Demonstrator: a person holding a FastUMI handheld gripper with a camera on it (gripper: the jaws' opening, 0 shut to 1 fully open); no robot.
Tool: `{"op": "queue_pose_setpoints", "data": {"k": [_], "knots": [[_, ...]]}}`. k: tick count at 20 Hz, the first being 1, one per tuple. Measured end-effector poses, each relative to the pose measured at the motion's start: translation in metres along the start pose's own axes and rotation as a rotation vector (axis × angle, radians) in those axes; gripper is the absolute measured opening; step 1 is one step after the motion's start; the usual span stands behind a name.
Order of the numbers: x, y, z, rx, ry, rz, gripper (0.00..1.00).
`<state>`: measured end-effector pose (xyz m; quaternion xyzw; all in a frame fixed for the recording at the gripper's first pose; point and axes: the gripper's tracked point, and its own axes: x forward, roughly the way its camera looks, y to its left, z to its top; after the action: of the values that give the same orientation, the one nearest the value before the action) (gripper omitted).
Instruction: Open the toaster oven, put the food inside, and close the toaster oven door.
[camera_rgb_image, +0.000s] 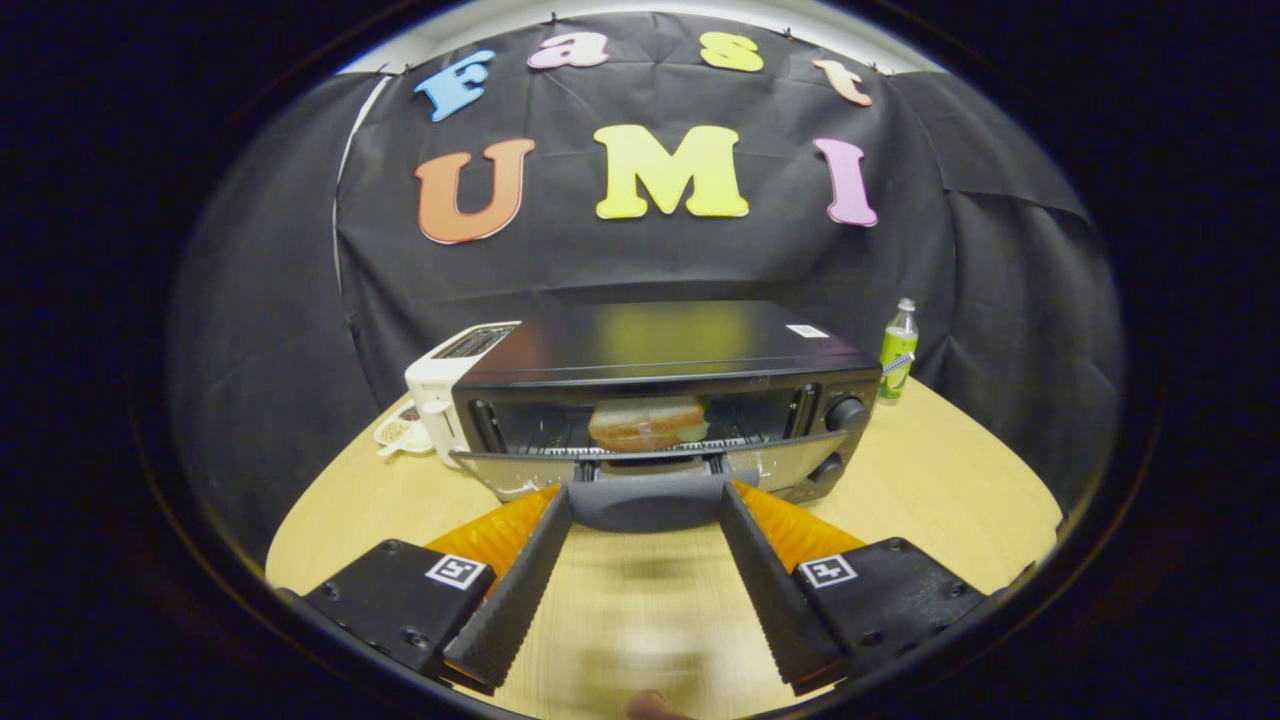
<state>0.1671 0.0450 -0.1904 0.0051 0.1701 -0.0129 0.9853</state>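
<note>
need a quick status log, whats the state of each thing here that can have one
toaster oven: door dropped open
sandwich: inside the oven, on the rack
door handle: between the fingertips, contact unclear
gripper: fingers spread wide at the handle
bottle: upright, capped, beside the oven
white toaster: upright, on the oven's other side

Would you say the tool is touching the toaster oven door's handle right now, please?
Cannot tell: in the gripper view the tool is open, the door handle lying between its fingertips, any gap hidden.
</note>
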Motion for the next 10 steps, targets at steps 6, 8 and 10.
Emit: {"op": "queue_pose_setpoints", "data": {"k": [6,8,10], "knots": [[-0.038,-0.006,0.034,0.012,-0.089,0.011,0.98],[-0.059,-0.009,0.052,0.024,-0.149,0.013,0.98],[-0.085,-0.012,0.071,0.039,-0.210,0.026,0.98]]}}
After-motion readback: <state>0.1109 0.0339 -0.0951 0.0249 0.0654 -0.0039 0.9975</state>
